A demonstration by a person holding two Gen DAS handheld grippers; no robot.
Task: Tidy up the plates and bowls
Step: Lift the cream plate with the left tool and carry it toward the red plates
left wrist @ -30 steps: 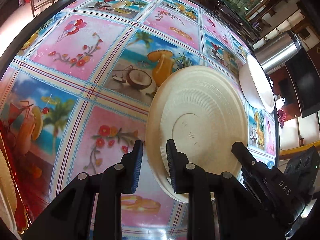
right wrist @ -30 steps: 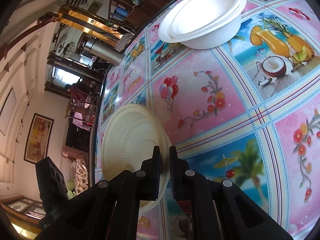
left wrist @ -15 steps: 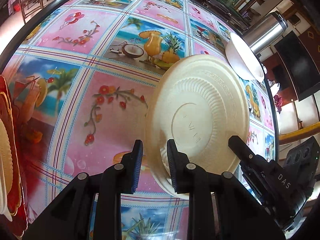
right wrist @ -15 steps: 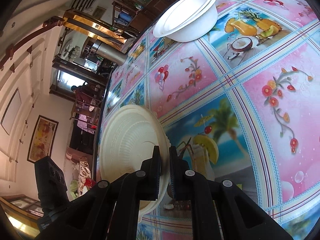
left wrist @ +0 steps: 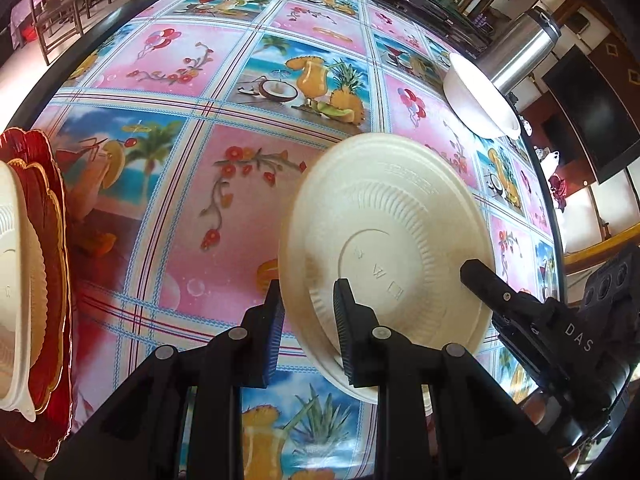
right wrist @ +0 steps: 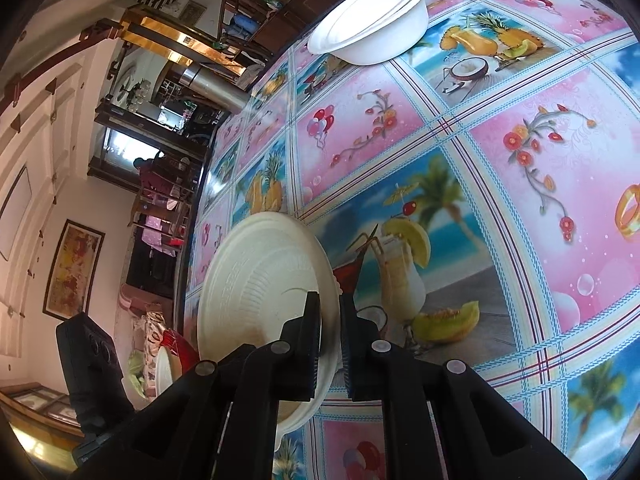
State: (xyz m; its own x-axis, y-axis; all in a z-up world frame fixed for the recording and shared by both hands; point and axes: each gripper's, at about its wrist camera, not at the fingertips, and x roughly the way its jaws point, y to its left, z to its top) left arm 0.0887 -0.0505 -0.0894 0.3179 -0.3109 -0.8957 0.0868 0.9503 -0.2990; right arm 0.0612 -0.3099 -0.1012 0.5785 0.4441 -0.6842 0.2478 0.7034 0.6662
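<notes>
Above the bench [left wrist: 248, 184], both tongs pinch the cream plate's [left wrist: 384, 232] rim: left tongs [left wrist: 308, 322] at its 7 o'clock, right tongs [right wrist: 329, 332] opposite. White bowls [left wrist: 480, 96] sit at 2 o'clock, red plates [left wrist: 52, 264] at 9.

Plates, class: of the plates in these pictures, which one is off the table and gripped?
The cream ribbed plate, clamped by the left gripper and right gripper; the red plate lies stacked at the table's edge.
</notes>
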